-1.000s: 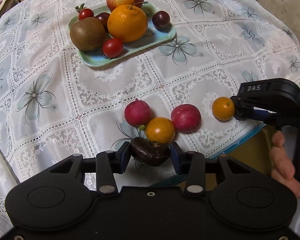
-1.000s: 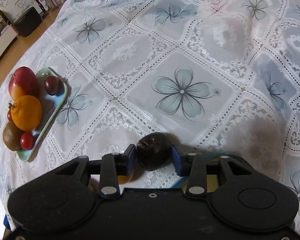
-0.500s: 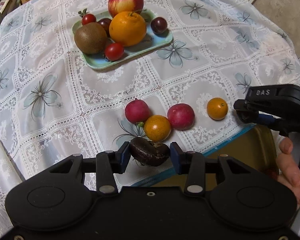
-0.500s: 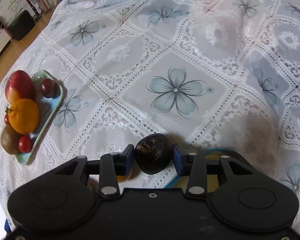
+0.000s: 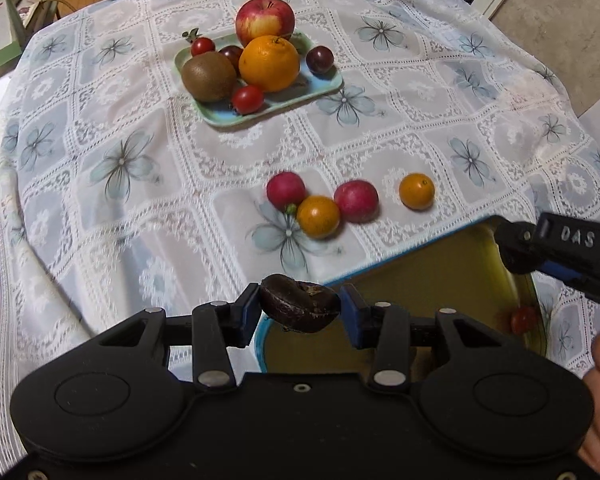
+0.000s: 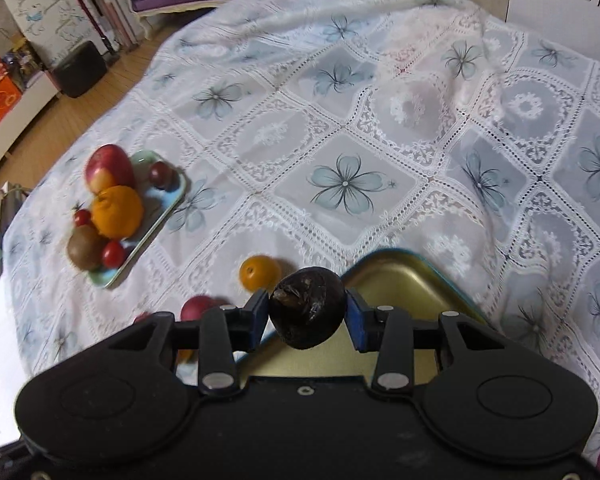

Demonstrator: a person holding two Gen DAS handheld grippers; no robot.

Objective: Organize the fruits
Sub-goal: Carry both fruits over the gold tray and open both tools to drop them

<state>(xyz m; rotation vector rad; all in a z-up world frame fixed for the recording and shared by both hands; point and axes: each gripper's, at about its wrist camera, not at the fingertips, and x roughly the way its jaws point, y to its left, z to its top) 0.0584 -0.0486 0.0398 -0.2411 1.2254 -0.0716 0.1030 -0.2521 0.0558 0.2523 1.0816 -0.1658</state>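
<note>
The left gripper point(image 5: 300, 312) points steeply down, its jaws squeezing a dark wrinkly fruit point(image 5: 298, 308) above the gold tin's point(image 5: 428, 276) near edge. The right gripper point(image 6: 307, 314) also tilts down over the tin, clamping another dark fruit point(image 6: 307, 312).

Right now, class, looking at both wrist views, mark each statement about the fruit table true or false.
1. Each gripper holds a dark fruit. True: the left gripper grips a dark fruit, and the right gripper grips a dark round fruit.
2. The orange lies on the cloth. False: it sits on the tray.
3. A kiwi is on the tray. True.
4. The tin is empty. False: a small red fruit lies inside.
5. Six small fruits lie loose on the cloth. False: four.
</note>
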